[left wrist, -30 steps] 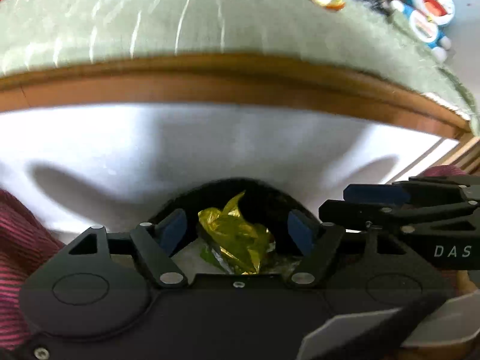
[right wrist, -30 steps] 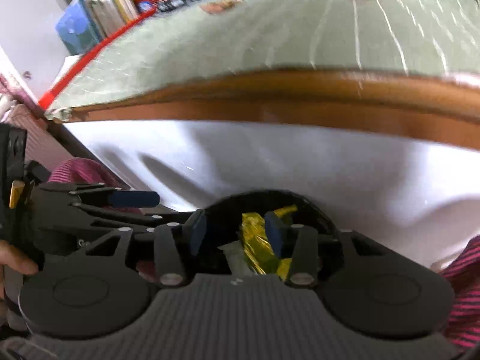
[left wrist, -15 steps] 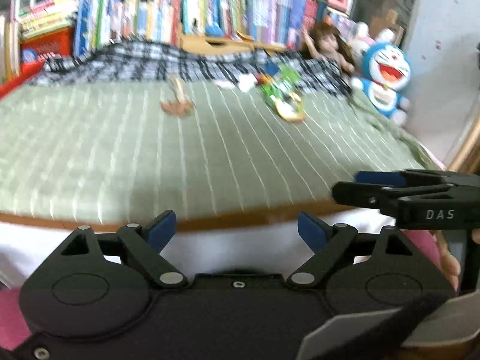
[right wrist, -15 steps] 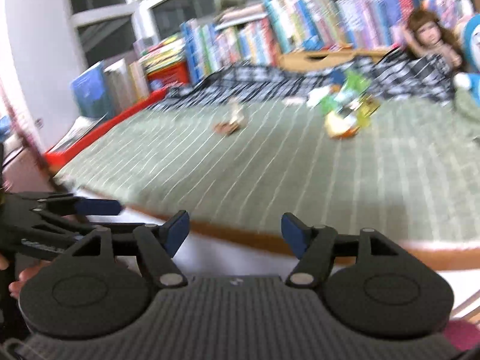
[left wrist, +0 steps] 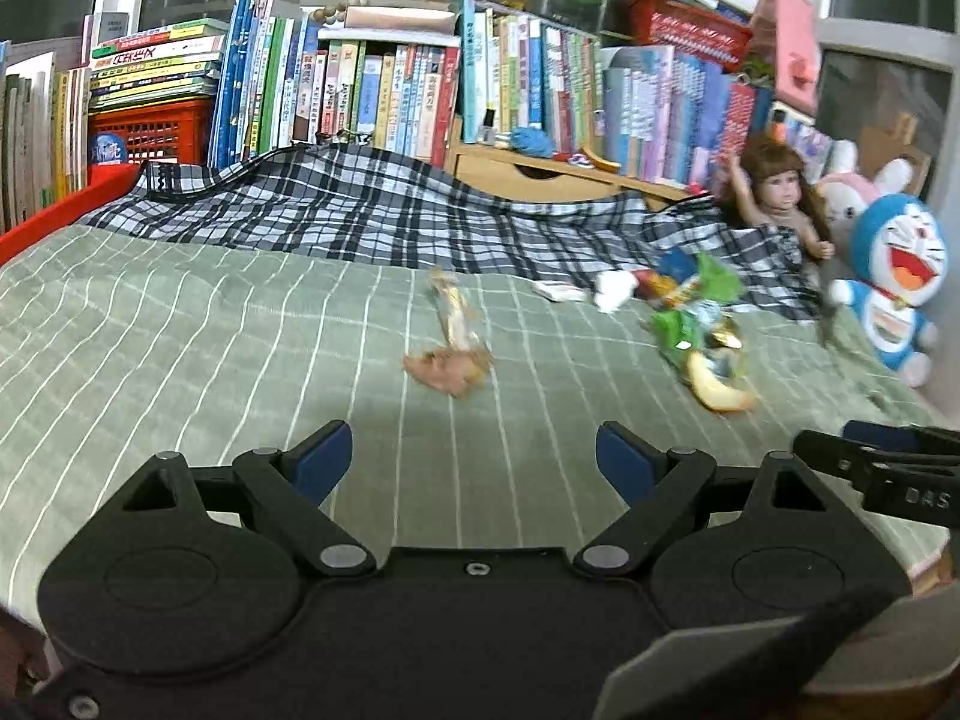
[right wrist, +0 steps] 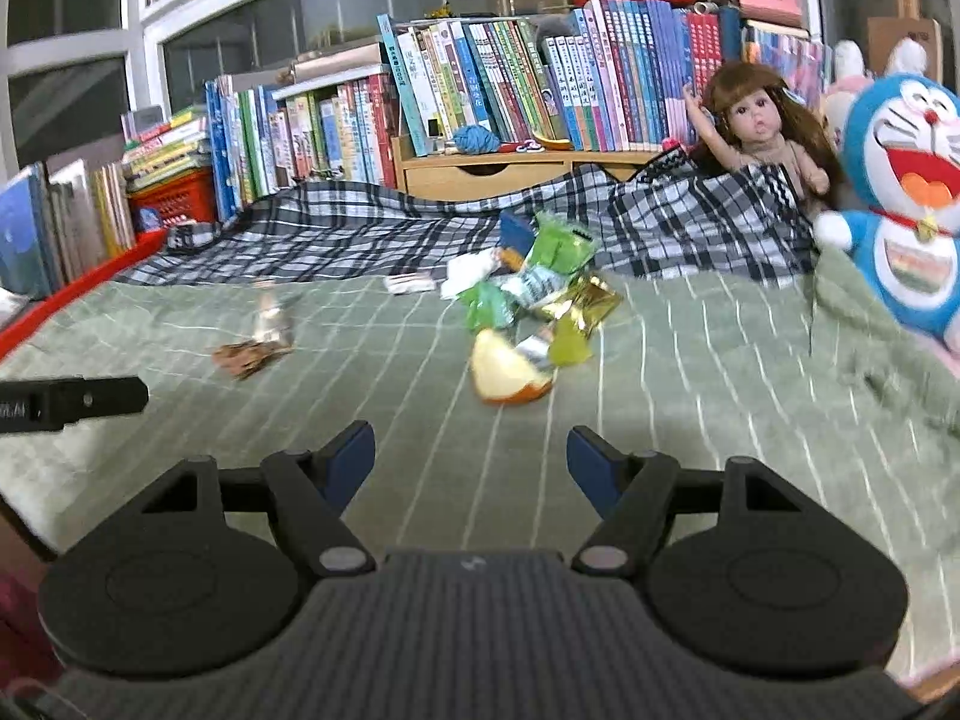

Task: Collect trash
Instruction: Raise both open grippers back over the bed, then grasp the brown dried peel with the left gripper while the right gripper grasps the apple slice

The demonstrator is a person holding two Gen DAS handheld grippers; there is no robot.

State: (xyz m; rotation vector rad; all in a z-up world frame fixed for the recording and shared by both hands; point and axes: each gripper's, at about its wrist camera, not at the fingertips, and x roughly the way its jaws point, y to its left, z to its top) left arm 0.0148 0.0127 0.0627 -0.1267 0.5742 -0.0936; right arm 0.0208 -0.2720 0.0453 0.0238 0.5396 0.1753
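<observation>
Trash lies on a green striped bed cover (left wrist: 198, 348). A brown crumpled wrapper (left wrist: 447, 369) and a thin twisted wrapper (left wrist: 453, 312) sit mid-bed. Right of them is a heap of green and gold wrappers (left wrist: 696, 324) with an orange peel (left wrist: 720, 393) in front of it. A white tissue (left wrist: 615, 288) lies behind. My left gripper (left wrist: 471, 456) is open and empty, short of the brown wrapper (right wrist: 249, 355). My right gripper (right wrist: 471, 459) is open and empty, facing the peel (right wrist: 507, 372) and the wrapper heap (right wrist: 540, 294) without touching them.
A checked blanket (left wrist: 360, 216) is bunched along the far side of the bed. Behind it stand rows of books (left wrist: 390, 96) and a wooden drawer box (right wrist: 480, 171). A doll (right wrist: 762, 126) and a blue plush toy (right wrist: 912, 204) sit at the right. A red rail (left wrist: 54, 210) edges the left.
Both grippers were pointing down over a white-lined bin holding a gold wrapper. They have since lifted and tilted up to face the bed, with their jaws spread wider and nothing in them.
</observation>
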